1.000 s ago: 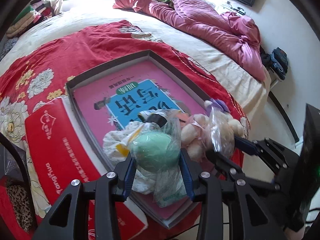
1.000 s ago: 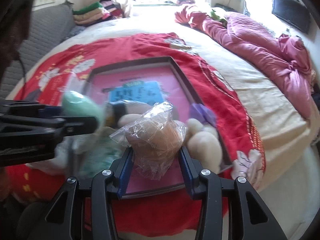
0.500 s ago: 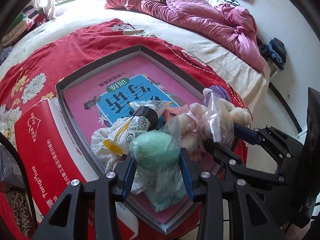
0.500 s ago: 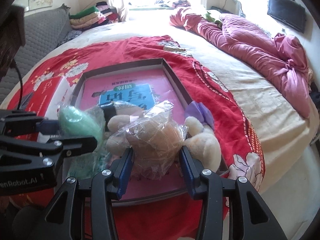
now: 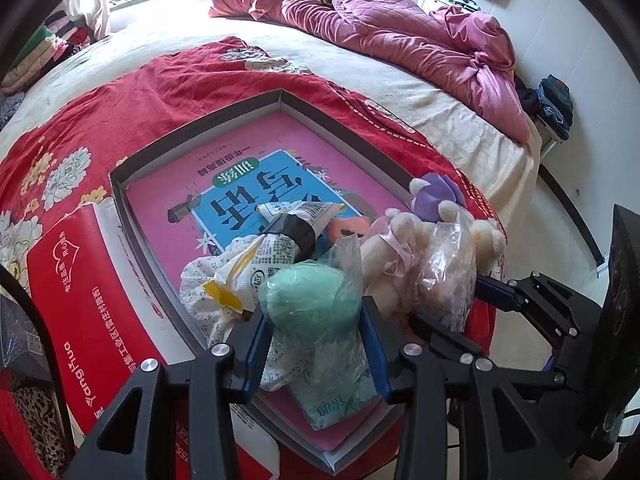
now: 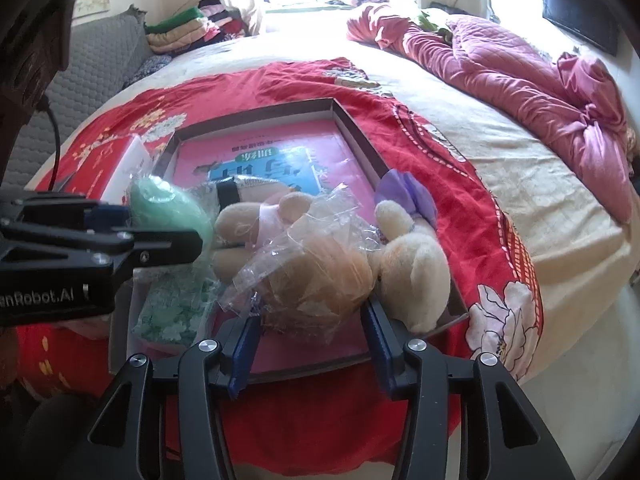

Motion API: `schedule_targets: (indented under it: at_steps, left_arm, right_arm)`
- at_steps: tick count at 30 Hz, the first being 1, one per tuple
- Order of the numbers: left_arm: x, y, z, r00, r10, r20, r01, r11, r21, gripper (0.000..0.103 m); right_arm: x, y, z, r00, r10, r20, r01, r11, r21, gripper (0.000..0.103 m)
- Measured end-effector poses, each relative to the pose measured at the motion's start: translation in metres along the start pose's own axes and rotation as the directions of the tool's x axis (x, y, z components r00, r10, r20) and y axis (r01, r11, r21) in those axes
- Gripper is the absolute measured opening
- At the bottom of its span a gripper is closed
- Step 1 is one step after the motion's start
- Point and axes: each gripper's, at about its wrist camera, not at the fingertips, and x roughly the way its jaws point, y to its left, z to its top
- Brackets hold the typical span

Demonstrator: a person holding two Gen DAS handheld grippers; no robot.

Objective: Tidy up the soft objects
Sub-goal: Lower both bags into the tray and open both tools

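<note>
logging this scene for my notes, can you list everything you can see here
green ball: 1, mint, bagged, between the left jaws
tan toy: 1, in a clear bag, between the right jaws over the box
bear: 1, cream, at the box's right edge
tube: 1, white with a black band, in the box
green pack: 1, at the box's near corner
box: 1, dark, shallow, on the red blanket
book: 1, pink and blue, in the box
red blanket: 1, floral, on the bed
pink quilt: 1, bunched at the far side
left gripper: 1, black, shut on the ball
right gripper: 1, black, jaws have just been opening
</note>
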Motion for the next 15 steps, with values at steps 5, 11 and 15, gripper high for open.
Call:
schedule_targets:
  at_steps: [5, 11, 15]
  left_arm:
    - [0.0, -0.005, -0.003, 1.0, -0.007, -0.01, 0.008, 1.0, 0.018, 0.043]
    - [0.002, -0.012, -0.006, 1.0, -0.005, -0.022, 0.006, 0.999, 0.039, 0.048]
    - [0.003, -0.017, -0.008, 0.999, 0.011, -0.031, -0.009, 0.998, 0.06, 0.054]
  right_arm:
    - [-0.002, 0.004, -0.003, 1.0, 0.011, -0.023, -0.011, 1.0, -0.022, 0.06]
    - [-0.006, 0.002, -0.005, 0.999, 0.033, -0.028, -0.033, 0.999, -0.02, 0.071]
    - [-0.01, 0.004, -0.006, 1.0, 0.024, -0.021, -0.024, 0.999, -0.035, 0.071]
